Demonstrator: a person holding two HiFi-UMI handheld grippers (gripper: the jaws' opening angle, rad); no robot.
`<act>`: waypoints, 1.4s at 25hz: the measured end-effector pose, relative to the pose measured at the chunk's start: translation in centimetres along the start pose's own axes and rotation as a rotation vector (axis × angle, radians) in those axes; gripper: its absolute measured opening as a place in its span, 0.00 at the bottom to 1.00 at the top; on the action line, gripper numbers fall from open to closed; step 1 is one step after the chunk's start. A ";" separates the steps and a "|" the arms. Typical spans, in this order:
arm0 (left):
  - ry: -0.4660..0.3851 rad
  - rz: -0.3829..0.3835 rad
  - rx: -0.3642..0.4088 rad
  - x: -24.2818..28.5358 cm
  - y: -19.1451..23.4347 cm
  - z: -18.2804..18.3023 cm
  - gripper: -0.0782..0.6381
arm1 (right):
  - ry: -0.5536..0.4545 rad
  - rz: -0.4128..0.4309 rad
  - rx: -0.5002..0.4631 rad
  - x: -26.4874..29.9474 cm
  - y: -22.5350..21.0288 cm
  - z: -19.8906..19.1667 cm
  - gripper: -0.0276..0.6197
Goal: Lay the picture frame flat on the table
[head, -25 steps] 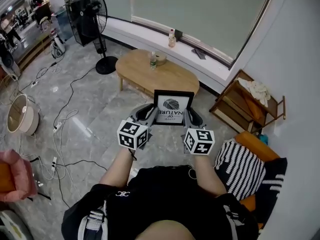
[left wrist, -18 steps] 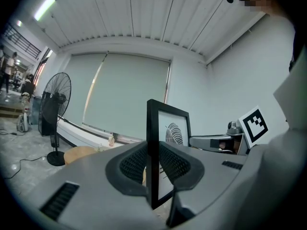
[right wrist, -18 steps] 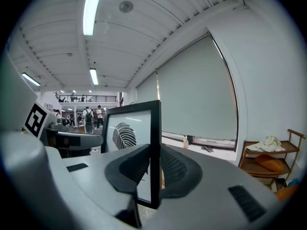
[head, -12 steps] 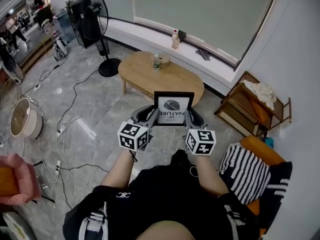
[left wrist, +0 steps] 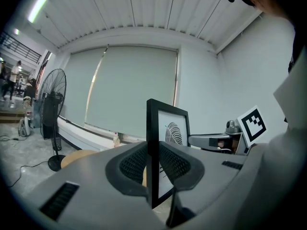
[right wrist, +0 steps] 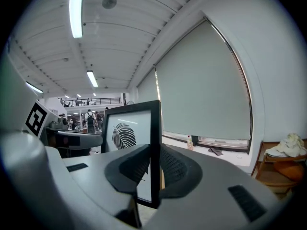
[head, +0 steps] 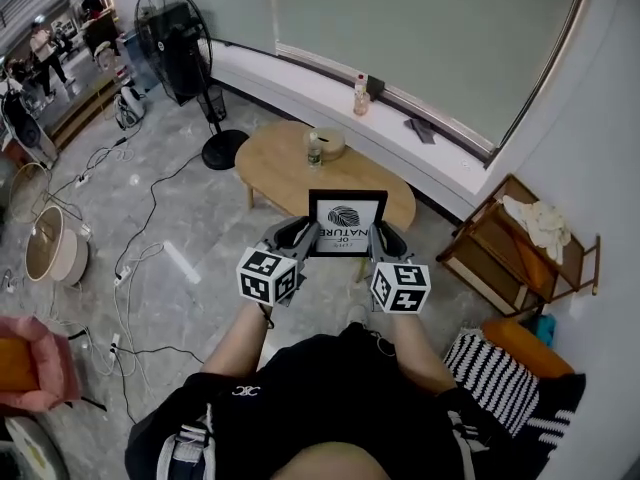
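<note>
Two tools (head: 300,234) (head: 384,236) hold picture frame (head: 347,220), table (head: 283,165) nearer

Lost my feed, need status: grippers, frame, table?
Left gripper, right gripper: both shut on picture frame. Frame upright, not yet on table. Bottle on table's far side.

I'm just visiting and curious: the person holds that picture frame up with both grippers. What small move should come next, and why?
Probably carry the picture frame forward, over the bare near end of the wooden table. The left gripper and right gripper each clamp a side edge, and the frame hangs upright in the air, apparently short of the tabletop.
</note>
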State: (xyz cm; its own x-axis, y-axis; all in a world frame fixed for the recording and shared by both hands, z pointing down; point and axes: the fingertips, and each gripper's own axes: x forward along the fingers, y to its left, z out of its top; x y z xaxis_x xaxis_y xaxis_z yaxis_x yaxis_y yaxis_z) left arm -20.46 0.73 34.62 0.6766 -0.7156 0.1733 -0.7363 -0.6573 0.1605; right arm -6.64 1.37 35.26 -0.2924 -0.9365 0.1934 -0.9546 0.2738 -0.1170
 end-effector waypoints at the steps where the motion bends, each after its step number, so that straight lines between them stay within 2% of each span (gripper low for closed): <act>1: 0.008 0.002 -0.005 2.4 0.4 0.5 0.23 | 0.006 0.001 -0.001 1.6 -1.9 0.6 0.17; 8: 0.058 -0.015 -0.003 19.2 0.3 3.7 0.23 | 0.048 -0.009 0.034 10.4 -16.2 4.0 0.17; 12: 0.091 -0.014 -0.013 26.0 0.6 4.2 0.23 | 0.076 0.000 0.050 14.0 -21.9 4.6 0.17; 18: 0.166 -0.030 -0.040 31.7 2.0 2.8 0.23 | 0.150 0.009 0.095 18.2 -26.3 3.1 0.17; 24: 0.226 -0.075 -0.051 38.0 4.5 0.6 0.23 | 0.208 -0.041 0.138 22.8 -30.3 0.1 0.17; 31: 0.350 -0.228 -0.090 46.4 7.8 -3.0 0.23 | 0.313 -0.165 0.263 28.1 -35.3 -3.8 0.17; 35: 0.426 -0.312 -0.116 50.7 9.9 -4.9 0.23 | 0.366 -0.236 0.303 31.0 -37.4 -5.7 0.17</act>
State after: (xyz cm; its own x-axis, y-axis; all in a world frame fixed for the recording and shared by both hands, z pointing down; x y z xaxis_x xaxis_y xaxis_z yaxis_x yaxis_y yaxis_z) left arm 6.52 -40.90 49.74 0.8214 -0.3153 0.4753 -0.5116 -0.7757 0.3695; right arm 19.67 -36.65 51.20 -0.1235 -0.8123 0.5700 -0.9536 -0.0618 -0.2947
